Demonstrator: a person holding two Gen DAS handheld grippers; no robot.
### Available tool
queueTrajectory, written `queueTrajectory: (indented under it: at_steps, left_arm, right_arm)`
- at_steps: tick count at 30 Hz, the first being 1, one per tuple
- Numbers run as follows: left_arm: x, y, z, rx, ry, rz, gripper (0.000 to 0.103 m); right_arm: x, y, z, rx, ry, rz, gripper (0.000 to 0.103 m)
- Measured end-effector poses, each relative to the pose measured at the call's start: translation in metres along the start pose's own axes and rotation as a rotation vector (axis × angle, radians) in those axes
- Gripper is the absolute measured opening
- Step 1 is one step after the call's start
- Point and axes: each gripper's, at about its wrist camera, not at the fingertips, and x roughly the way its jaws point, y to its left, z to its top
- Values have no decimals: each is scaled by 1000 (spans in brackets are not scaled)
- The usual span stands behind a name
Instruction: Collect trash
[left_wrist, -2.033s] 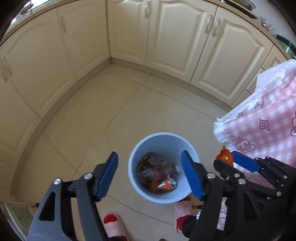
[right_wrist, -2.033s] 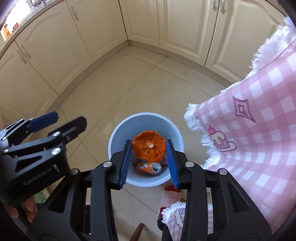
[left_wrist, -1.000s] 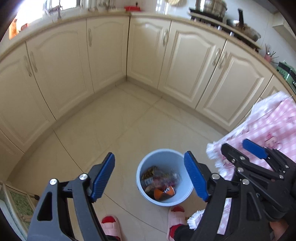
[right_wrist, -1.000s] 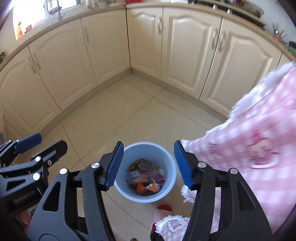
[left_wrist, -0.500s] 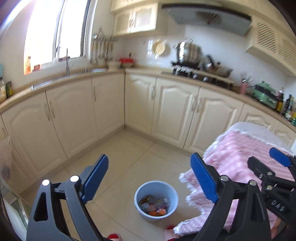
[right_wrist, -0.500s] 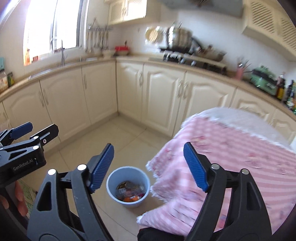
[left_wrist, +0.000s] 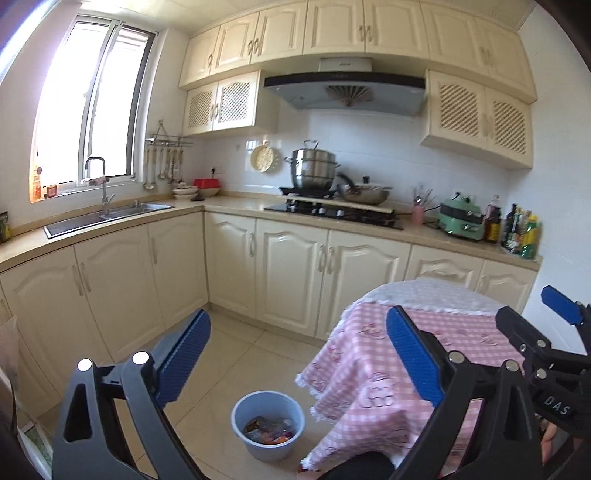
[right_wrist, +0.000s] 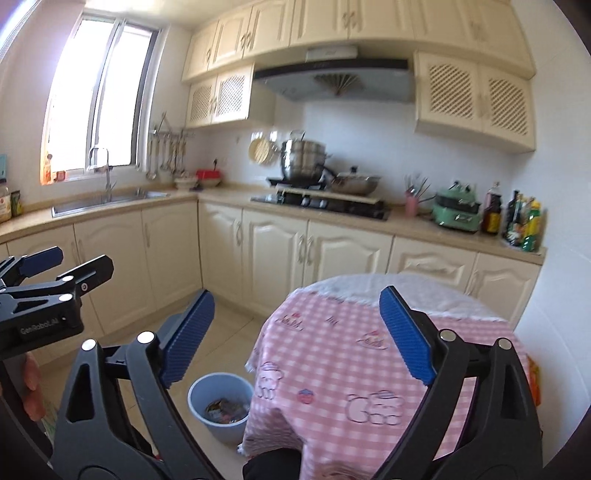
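I face an L-shaped run of cream cabinets (left_wrist: 288, 273) under a beige counter (left_wrist: 236, 205). At the upper left of the frame a bright window (left_wrist: 92, 122) floods the white tiled wall (left_wrist: 388, 147) with daylight, above a steel sink (left_wrist: 103, 216) and its tap. At top centre a range hood (left_wrist: 343, 90) hangs over the black hob (left_wrist: 332, 212), with lattice-door wall cupboards (left_wrist: 476, 118) either side. Pale tiles cover the floor (left_wrist: 236, 354). At lower right stands a round table in a pink checked cloth (left_wrist: 369, 354).
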Motion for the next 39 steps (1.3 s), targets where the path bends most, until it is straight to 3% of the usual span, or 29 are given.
queueTrajectory:
  at_steps: [14, 39]
  left_arm:
    - [-54, -41, 10, 69, -111, -19, 95]
    - [-49, -38, 6, 79, -107, -31, 95]
  right_arm:
    - [-65, -24, 8, 8, -133, -87, 94]
    - [-62, -24, 4, 14, -123, -74, 95]
